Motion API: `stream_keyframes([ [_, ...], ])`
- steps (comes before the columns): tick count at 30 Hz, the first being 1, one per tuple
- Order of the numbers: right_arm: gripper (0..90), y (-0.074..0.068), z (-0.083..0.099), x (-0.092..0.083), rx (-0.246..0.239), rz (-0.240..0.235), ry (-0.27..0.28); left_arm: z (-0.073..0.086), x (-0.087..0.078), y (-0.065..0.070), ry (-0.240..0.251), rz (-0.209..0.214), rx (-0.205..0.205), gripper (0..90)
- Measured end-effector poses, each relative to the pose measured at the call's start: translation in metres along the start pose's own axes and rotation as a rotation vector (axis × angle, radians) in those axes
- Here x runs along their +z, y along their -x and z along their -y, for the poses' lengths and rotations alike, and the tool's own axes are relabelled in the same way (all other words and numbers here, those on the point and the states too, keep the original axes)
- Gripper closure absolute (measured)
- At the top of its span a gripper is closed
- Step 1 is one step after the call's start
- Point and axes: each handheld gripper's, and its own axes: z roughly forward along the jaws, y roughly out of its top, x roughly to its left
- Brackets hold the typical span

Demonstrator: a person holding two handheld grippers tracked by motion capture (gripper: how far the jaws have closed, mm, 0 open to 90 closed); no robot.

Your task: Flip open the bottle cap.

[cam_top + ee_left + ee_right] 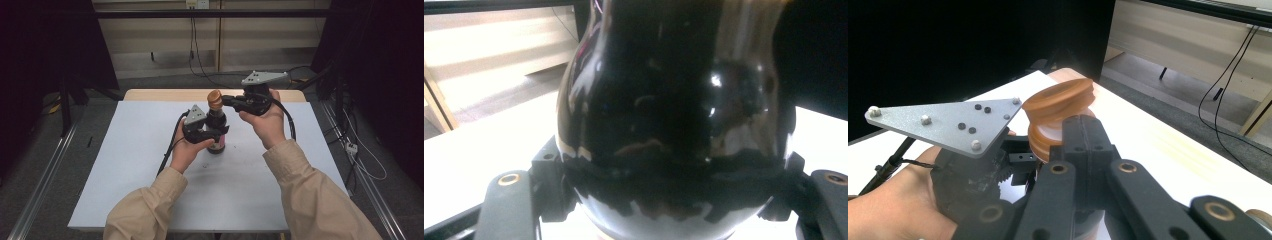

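Your dark bottle (216,131) stands upright on the tabletop (150,165), approx. in the middle, towards the far edge. Your left gripper (212,134) is at the bottle's left side, jaws clamped on its body; in the left gripper view the glossy black glass sits tight betw. both jaws. Your right gripper (224,100) comes from the bottle's right, higher up, at the brown cap (215,99). Its jaws are closed together on the cap's lower part, w/ the flip lid tilted open above them.
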Motion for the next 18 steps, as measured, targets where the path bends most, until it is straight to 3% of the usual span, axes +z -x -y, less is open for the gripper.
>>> stream_keyframes([
  [18,90.0,-0.0037,-0.0092,0.0016,-0.016,0.003,0.005,0.0009,0.0004,0.0009,0.009,-0.017,0.0,28.1],
])
